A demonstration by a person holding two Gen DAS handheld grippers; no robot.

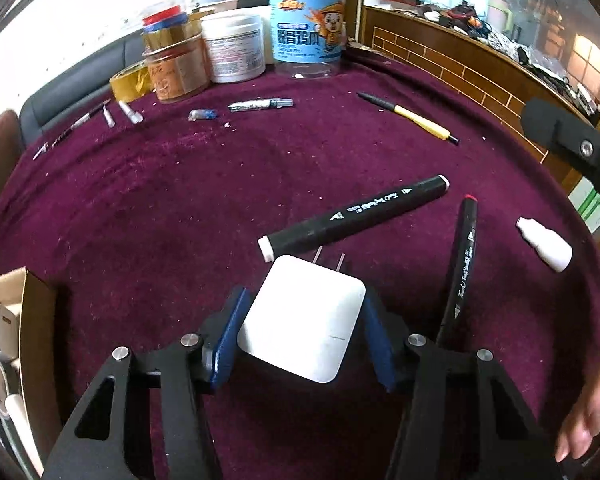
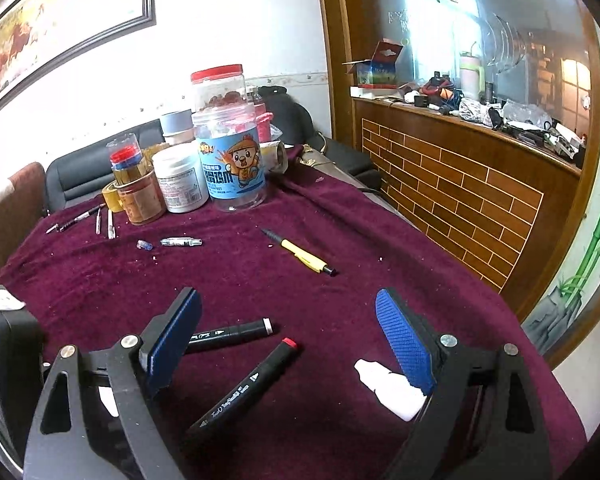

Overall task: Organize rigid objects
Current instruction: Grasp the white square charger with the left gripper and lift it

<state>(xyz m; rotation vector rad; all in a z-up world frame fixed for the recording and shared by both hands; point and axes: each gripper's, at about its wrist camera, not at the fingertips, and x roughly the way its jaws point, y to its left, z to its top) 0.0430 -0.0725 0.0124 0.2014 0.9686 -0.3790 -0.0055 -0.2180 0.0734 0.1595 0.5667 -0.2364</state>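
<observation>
A white plug charger (image 1: 304,320) lies on the purple cloth with its two prongs pointing away. My left gripper (image 1: 305,300) is shut on it, one blue pad against each side. Just beyond lies a black marker with white ends (image 1: 356,214) (image 2: 228,334), and to the right a red-tipped black marker (image 1: 462,268) (image 2: 252,384). My right gripper (image 2: 287,296) hovers open over both markers with nothing between its fingers. A small white bottle (image 2: 388,386) (image 1: 544,244) lies beside its right finger.
A yellow pen (image 1: 416,120) (image 2: 300,256) lies mid-table. Jars and tape rolls (image 1: 308,28) crowd the far edge, with small pens and tubes (image 1: 260,105) in front. A cardboard box (image 1: 8,292) stands at the left. A hand (image 1: 592,412) shows at the lower right.
</observation>
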